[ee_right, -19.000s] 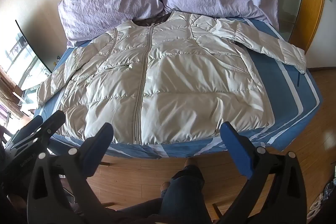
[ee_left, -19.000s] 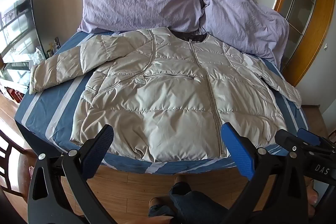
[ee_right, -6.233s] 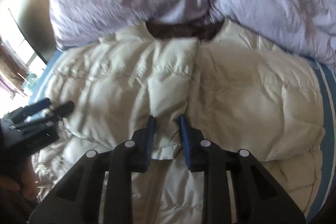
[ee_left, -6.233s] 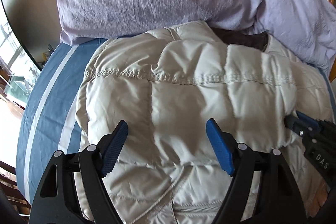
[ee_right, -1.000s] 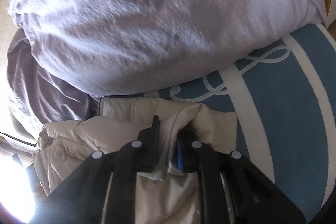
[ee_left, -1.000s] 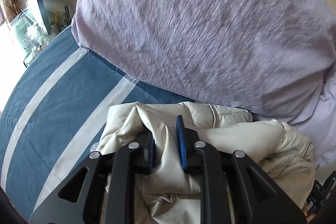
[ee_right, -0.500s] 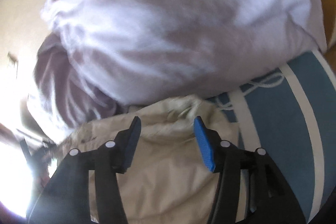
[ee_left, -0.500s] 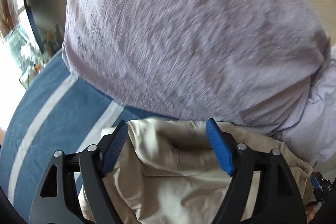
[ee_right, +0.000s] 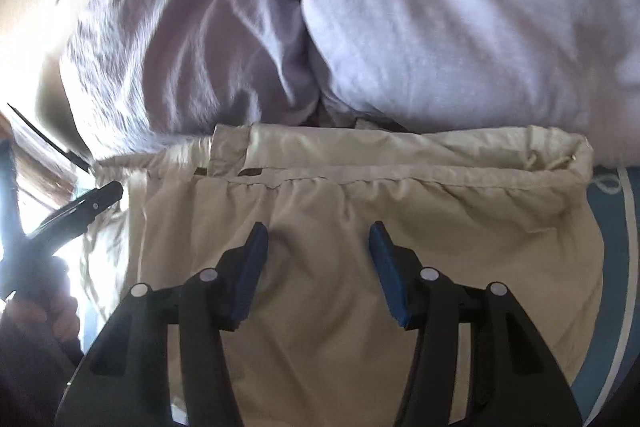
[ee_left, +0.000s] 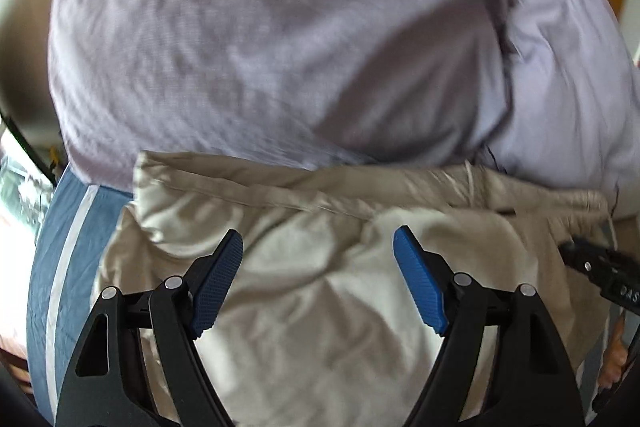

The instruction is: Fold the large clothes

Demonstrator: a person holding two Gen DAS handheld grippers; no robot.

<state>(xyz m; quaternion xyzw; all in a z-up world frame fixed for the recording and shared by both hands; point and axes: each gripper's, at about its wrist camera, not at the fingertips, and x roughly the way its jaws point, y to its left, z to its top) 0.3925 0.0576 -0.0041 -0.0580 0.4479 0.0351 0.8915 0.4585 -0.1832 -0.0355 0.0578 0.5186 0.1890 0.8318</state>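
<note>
Against the lilac pillows point(ee_left: 280, 39) at the far end of the bed point(ee_left: 52, 247), the beige jacket point(ee_left: 320, 287) lies doubled over, hem edge by the pillows; judging by this, the fold looks nearly complete. Left gripper point(ee_left: 318, 281) and right gripper point(ee_right: 318, 267) now stand open and empty above it, where a second ago both pinched the hem.

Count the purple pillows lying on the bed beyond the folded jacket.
2. One pillow lies at the left, behind the jacket's left half; the second pillow lies at the right, partly tucked behind the first. Others may be hidden.
</note>
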